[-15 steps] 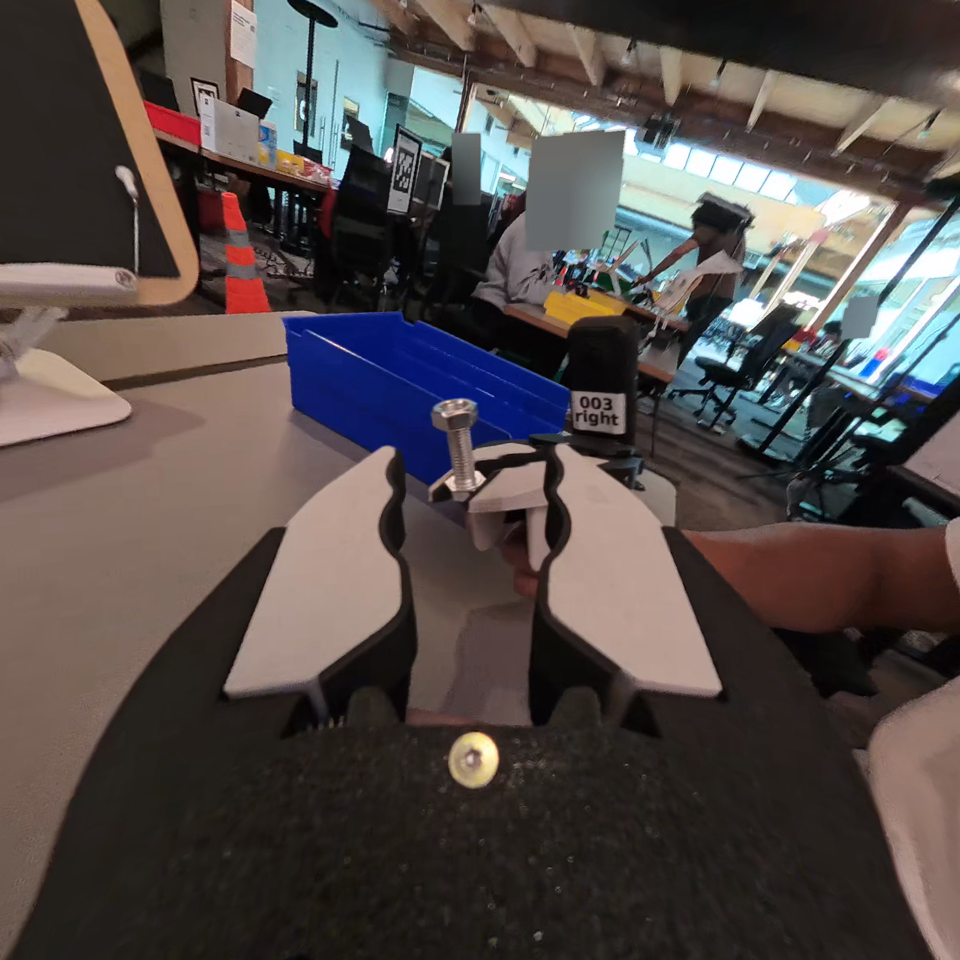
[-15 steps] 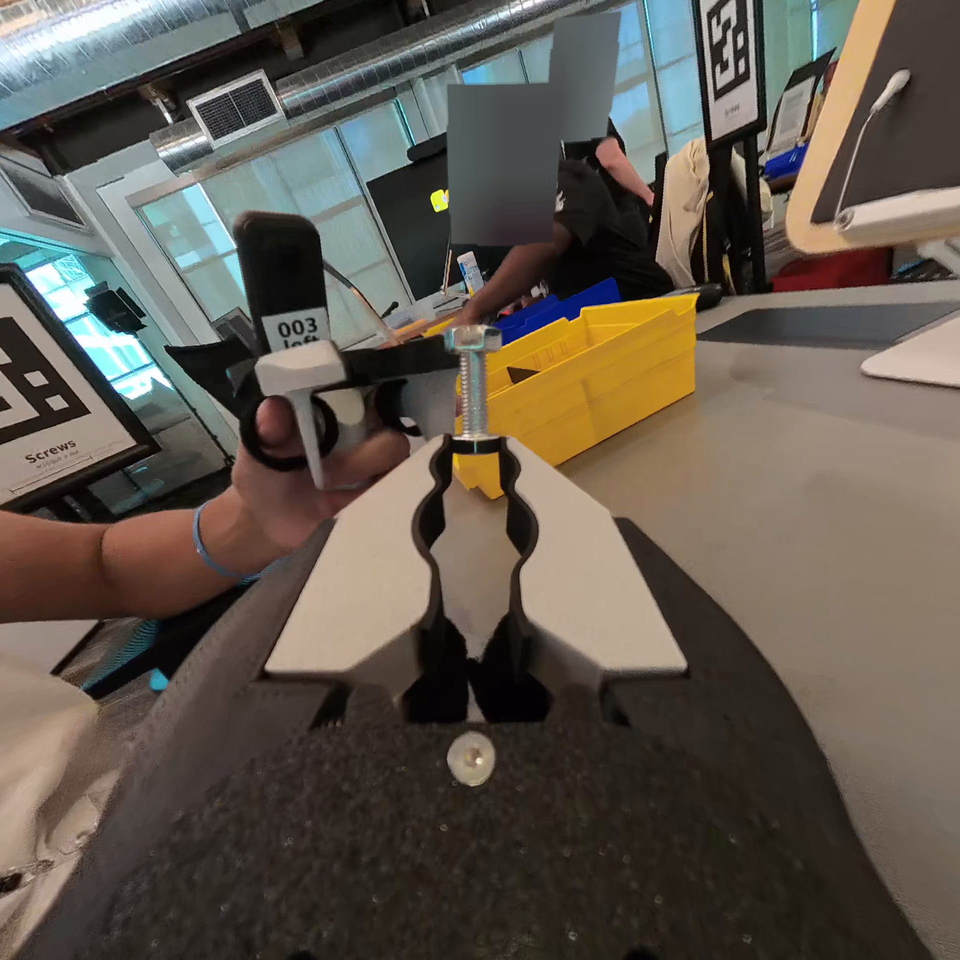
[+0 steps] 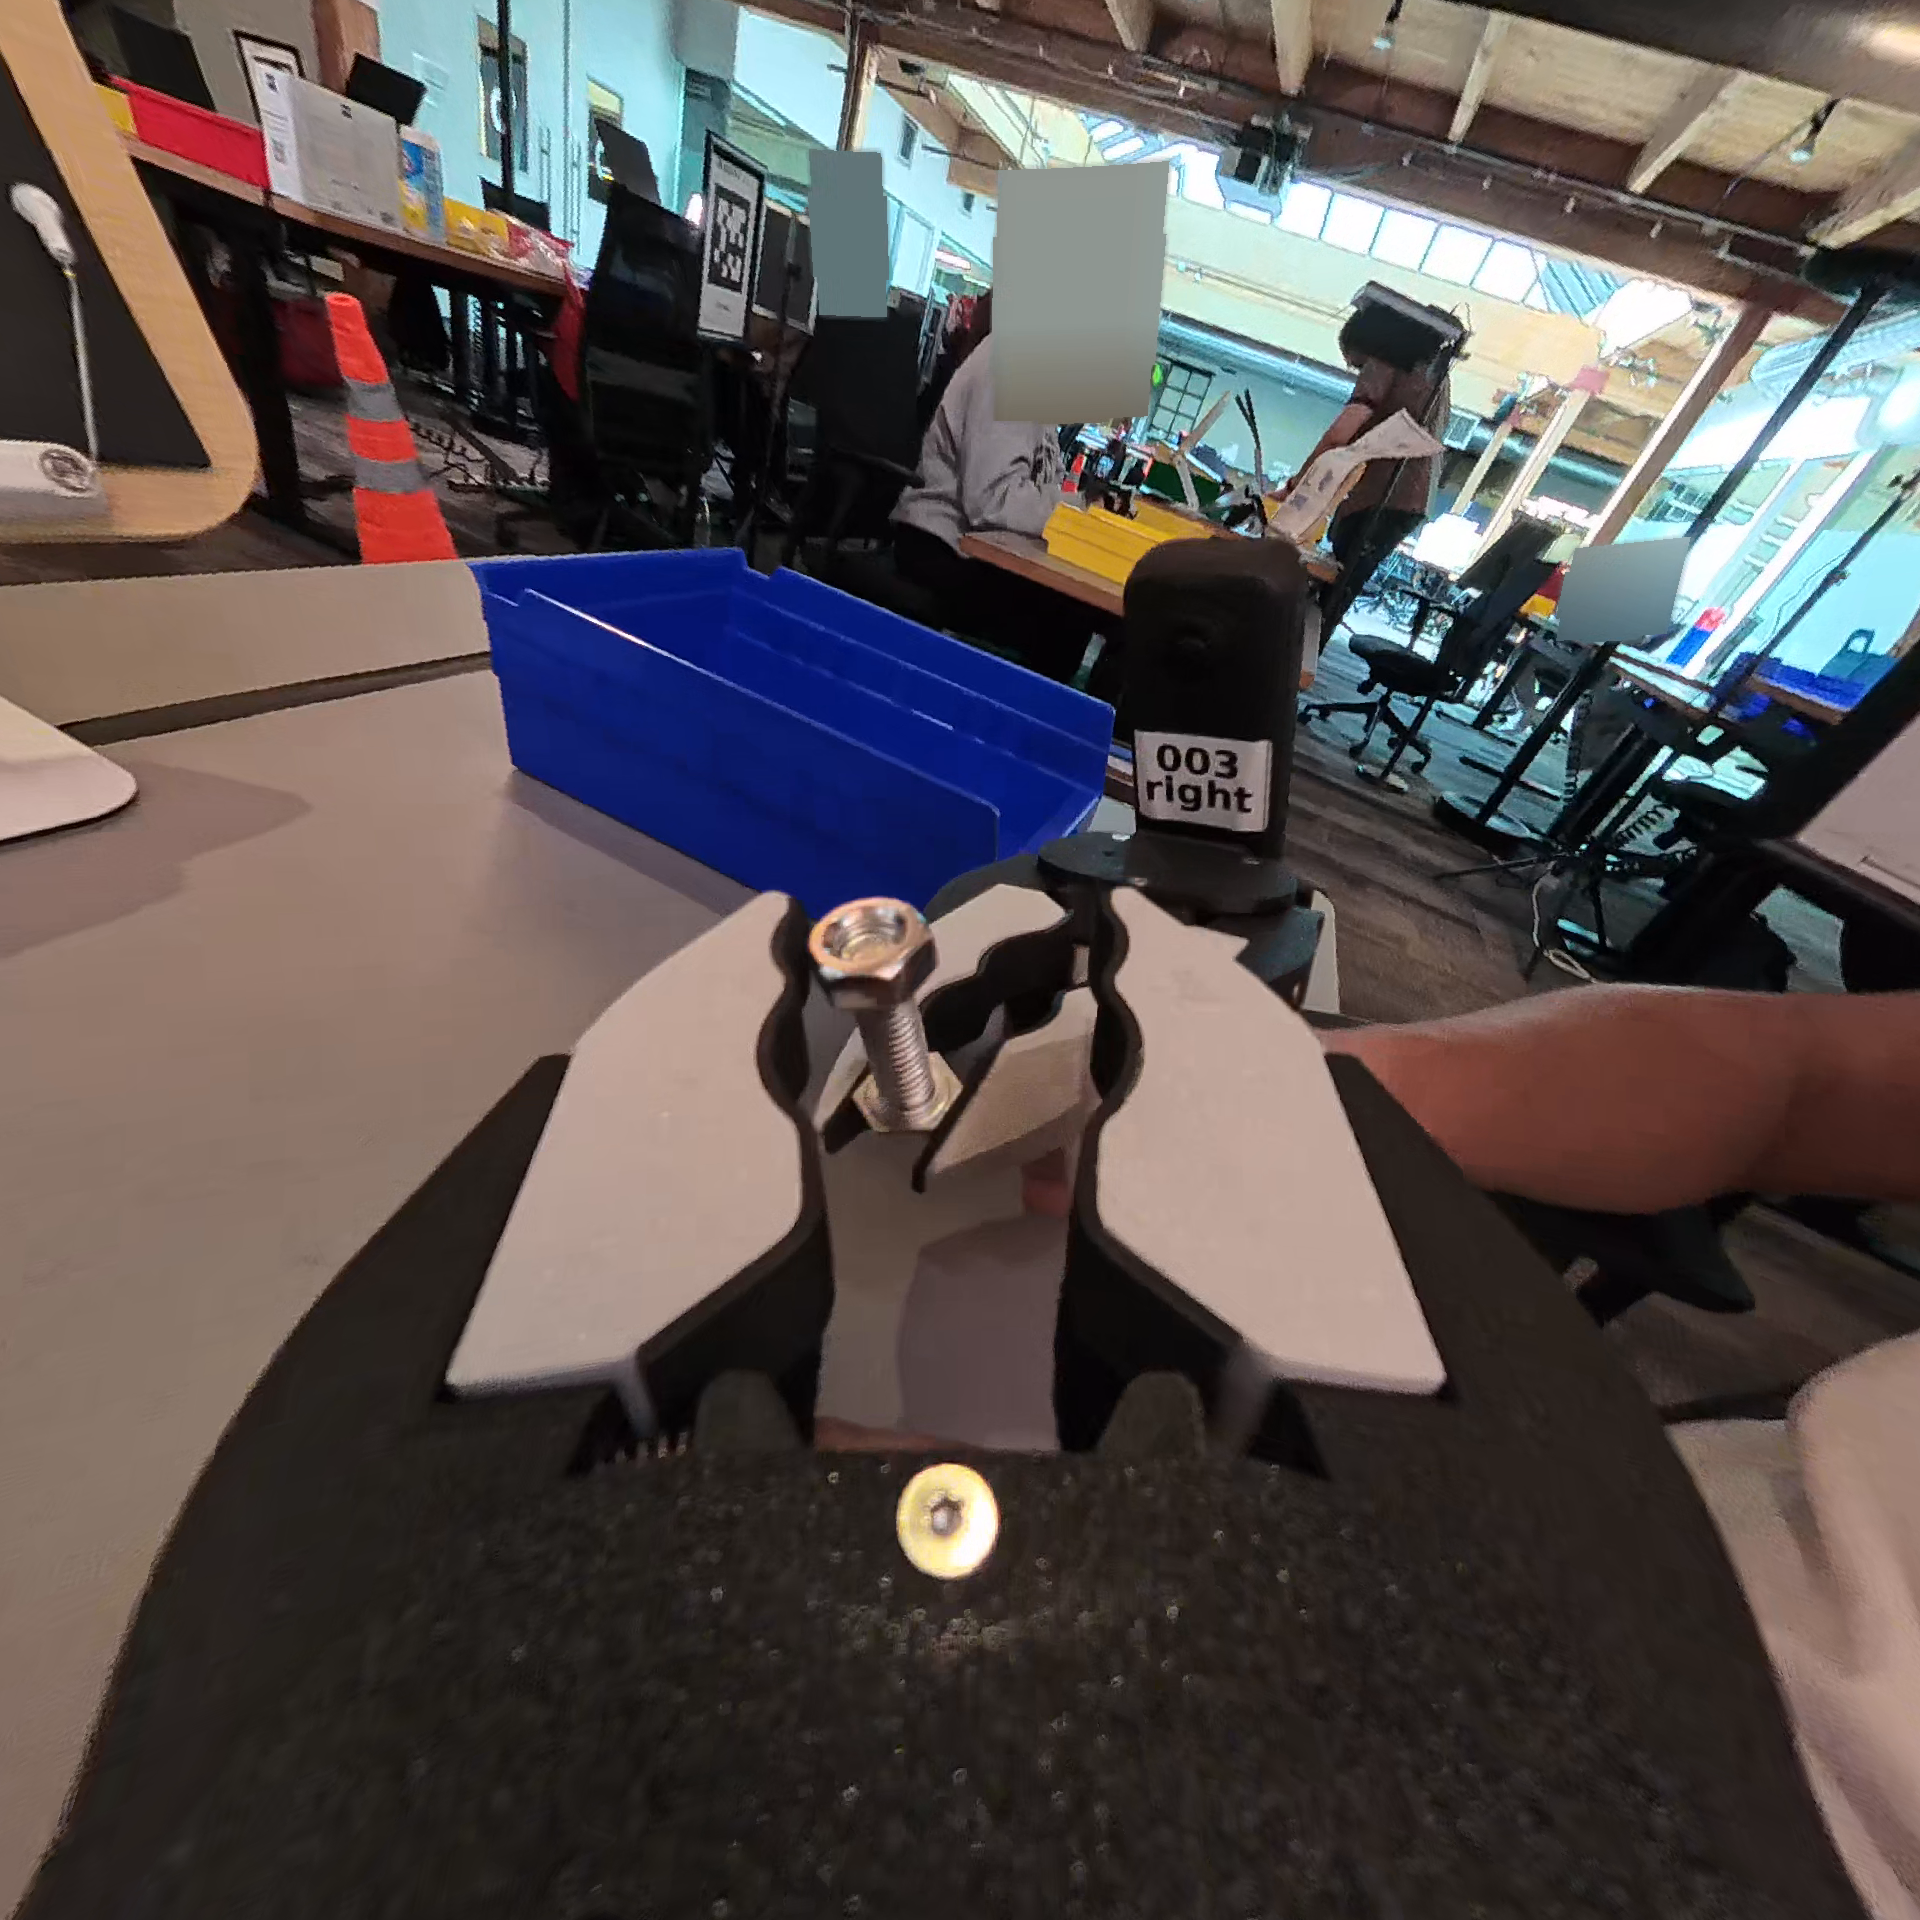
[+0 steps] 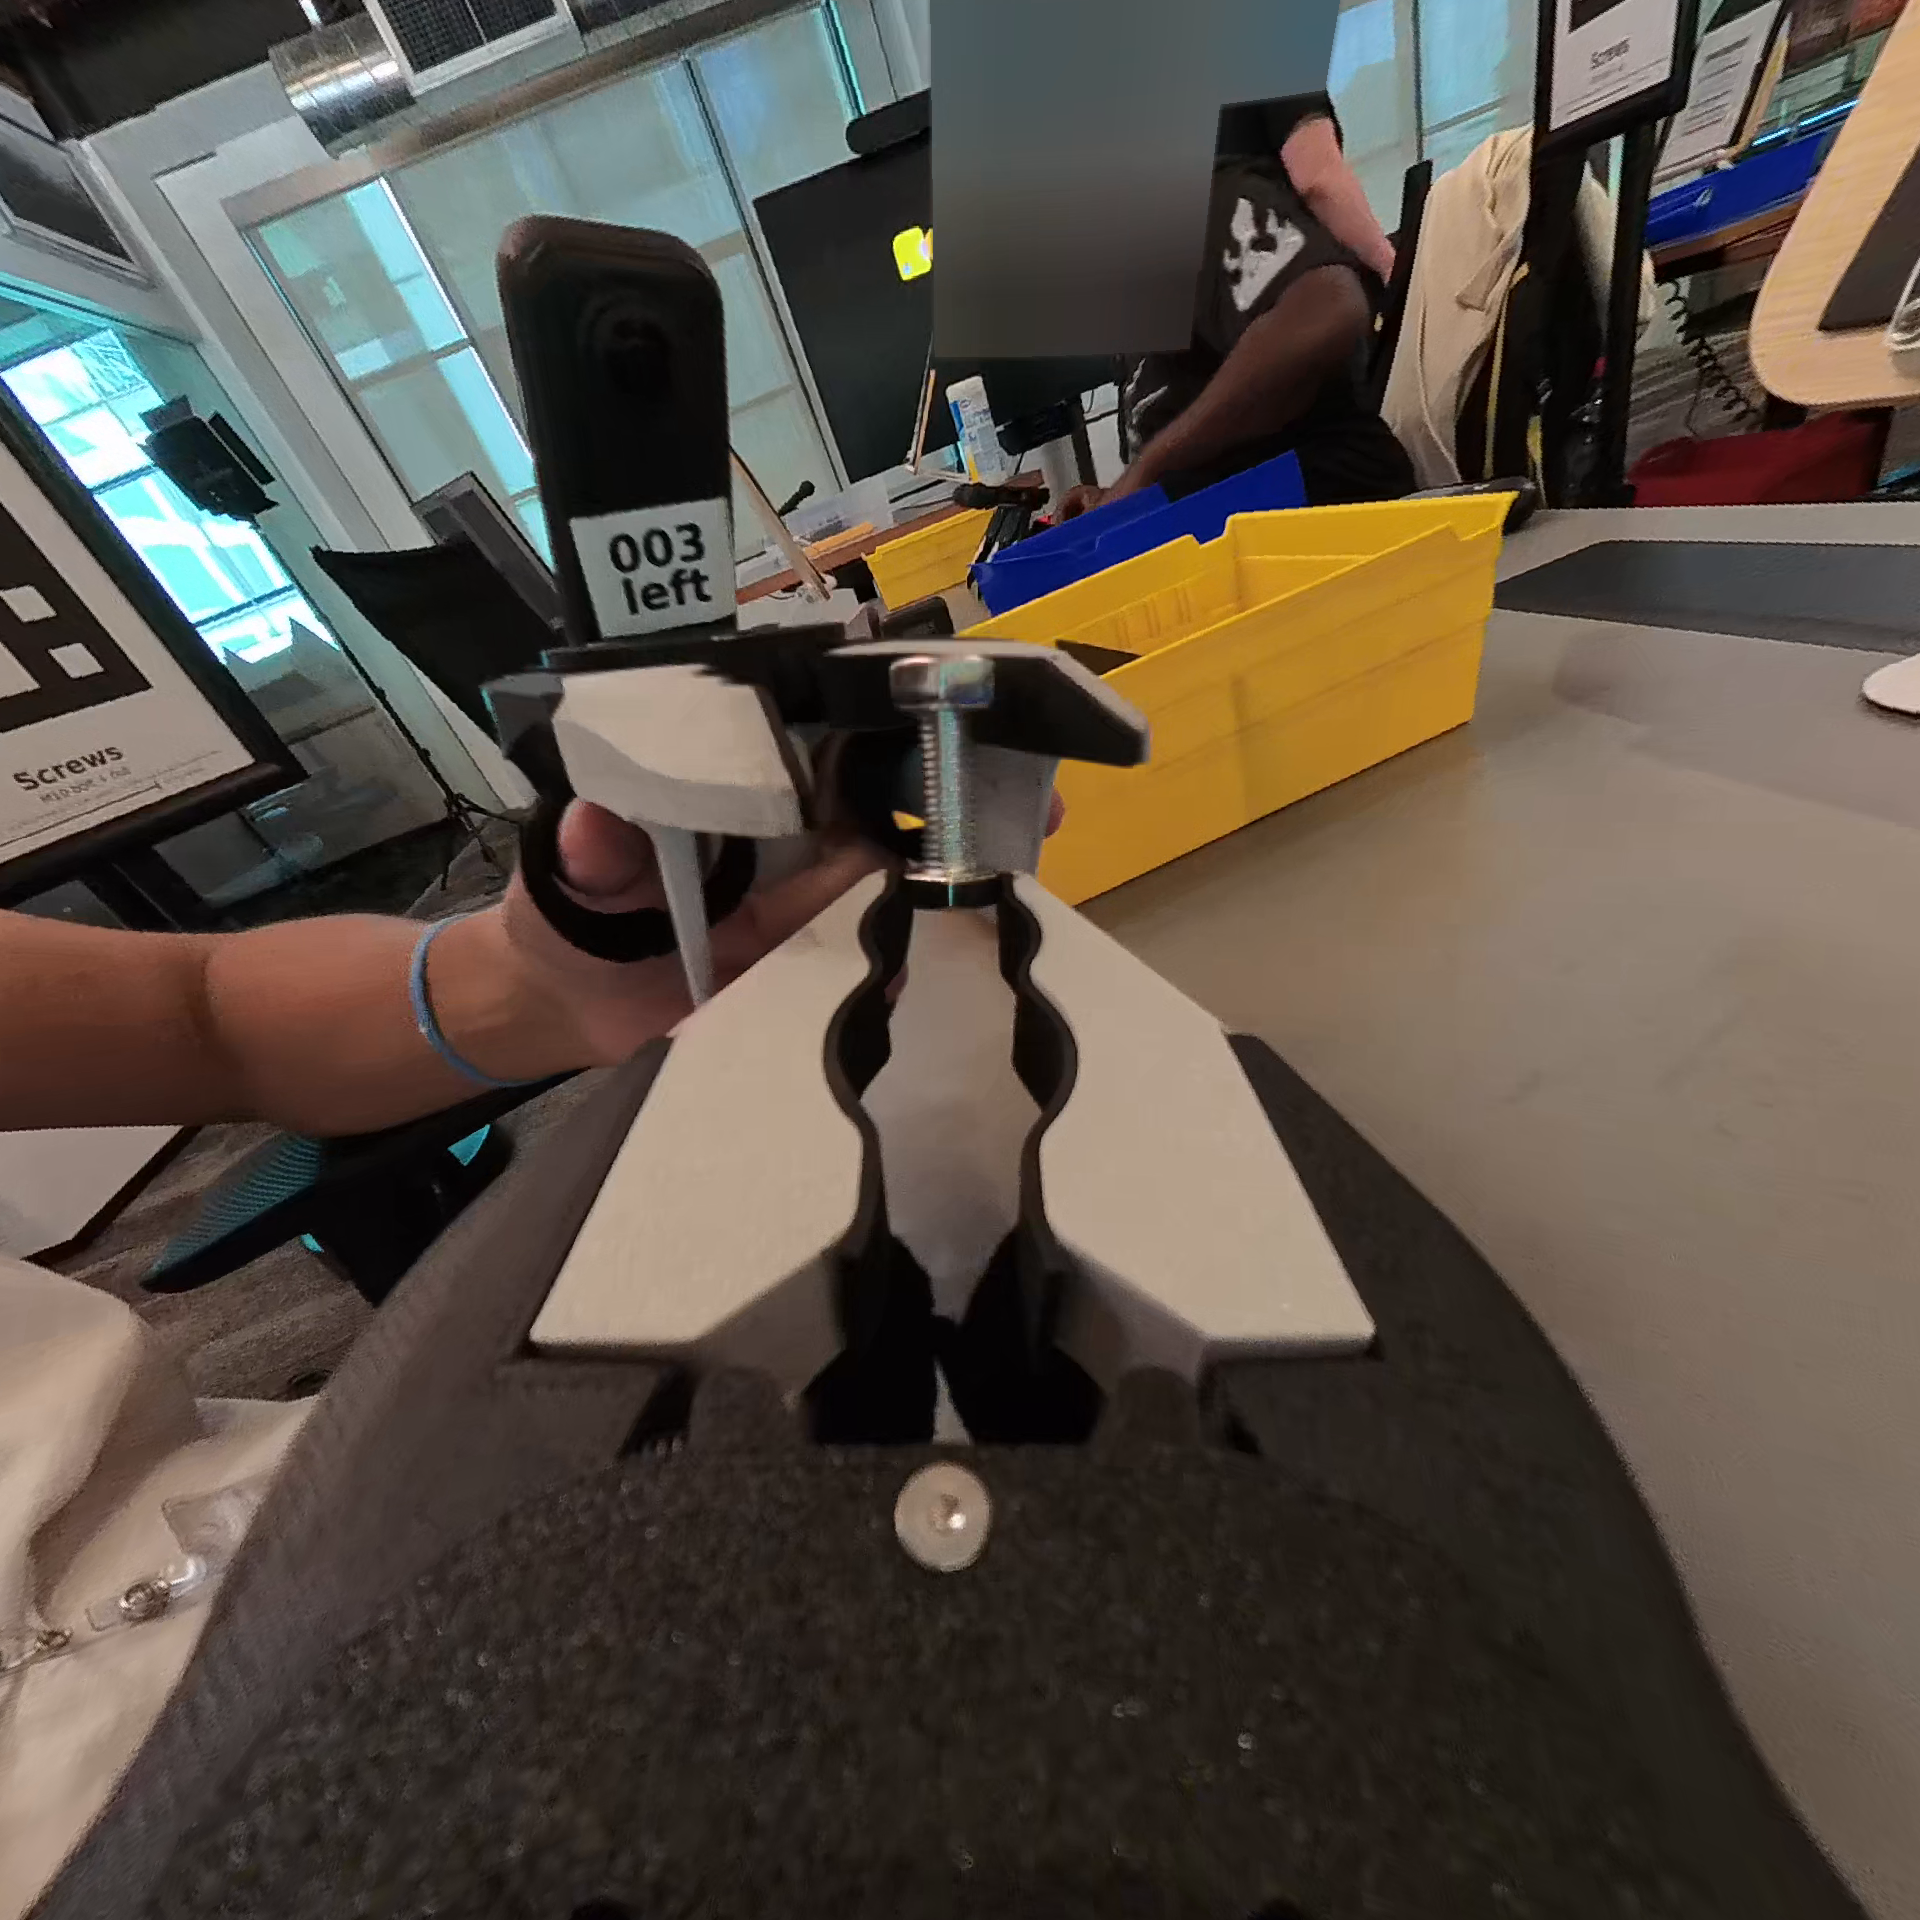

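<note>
A silver hex-head bolt (image 3: 868,951) stands upright with a nut (image 3: 904,1103) threaded on its lower end. My right gripper (image 4: 951,883) is shut on that nut (image 4: 948,881) and holds the bolt (image 4: 943,769) head up above the grey table (image 4: 1558,987). My left gripper (image 3: 951,914) is open. The bolt head sits between its fingers, close against the left finger (image 3: 727,1018), with a wide gap to the other finger. In the right wrist view the left gripper (image 4: 862,717) faces me with its open fingers on either side of the bolt head.
A blue bin (image 3: 748,717) stands on the table beyond the left gripper. A yellow bin (image 4: 1299,665) stands beyond the right gripper. A white stand base (image 3: 52,779) is at the table's left. An orange cone (image 3: 384,447) and seated people lie beyond the table. From either gripper's tips it is about 40 cm to the white stand base (image 3: 52,779).
My left gripper has moved forward with its jaws still open, so the bolt head now stands between its fingers instead of ahead of them. The right gripper keeps its hold on the nut.
</note>
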The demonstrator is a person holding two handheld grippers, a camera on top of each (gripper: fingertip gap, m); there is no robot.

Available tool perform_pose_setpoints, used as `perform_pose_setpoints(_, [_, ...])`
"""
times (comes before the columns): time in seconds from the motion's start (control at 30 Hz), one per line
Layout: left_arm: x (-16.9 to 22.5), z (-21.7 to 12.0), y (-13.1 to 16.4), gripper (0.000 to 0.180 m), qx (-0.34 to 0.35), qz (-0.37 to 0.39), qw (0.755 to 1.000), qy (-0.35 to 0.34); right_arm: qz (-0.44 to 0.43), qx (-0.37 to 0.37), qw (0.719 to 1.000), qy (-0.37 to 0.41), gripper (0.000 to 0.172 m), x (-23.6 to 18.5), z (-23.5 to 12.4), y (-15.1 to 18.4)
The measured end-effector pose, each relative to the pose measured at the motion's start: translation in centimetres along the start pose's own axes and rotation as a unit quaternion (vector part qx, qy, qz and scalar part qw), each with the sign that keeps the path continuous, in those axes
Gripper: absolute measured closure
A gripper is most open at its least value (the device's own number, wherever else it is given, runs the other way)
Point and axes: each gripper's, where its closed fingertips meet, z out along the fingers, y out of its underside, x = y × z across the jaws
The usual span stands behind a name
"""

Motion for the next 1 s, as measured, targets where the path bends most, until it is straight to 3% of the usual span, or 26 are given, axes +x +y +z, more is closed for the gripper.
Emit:
perform_pose_setpoints(0.2, [-1.4,-2.3,-0.6,0.128,0.034,0.002,0.999,-0.035,0.014,-0.006,1.0,0.007,0.154,1.0,-0.3,0.2])
perform_pose_setpoints(0.47, [-0.6,-0.1,-0.2,0.123,0.014,0.012,1.0,-0.003,0.005,-0.018,1.0,-0.015,0.154,-0.1,0.6,0.6])
perform_pose_setpoints(0.67, [-2.3,-2.5,-0.5,0.127,0.048,-0.018,0.998,-0.035,0.015,-0.019,1.0,0.008,0.155,1.4,0.1,0.6])
perform_pose_setpoints(0.73, [-1.4,-2.2,-0.2,0.132,0.046,-0.02,0.999,-0.018,0.019,-0.021,1.0,0.013,0.155,1.7,0.0,0.7])
perform_pose_setpoints(0.8, [-0.6,-1.2,0.1,0.122,0.035,-0.014,0.999,-0.007,0.016,-0.024,1.0,0.007,0.154,1.4,0.2,0.9])
perform_pose_setpoints(1.0, [-0.2,0.1,0.3,0.119,0.015,0.012,1.0,0.004,0.005,-0.02,1.0,-0.005,0.154,0.3,0.4,0.7])
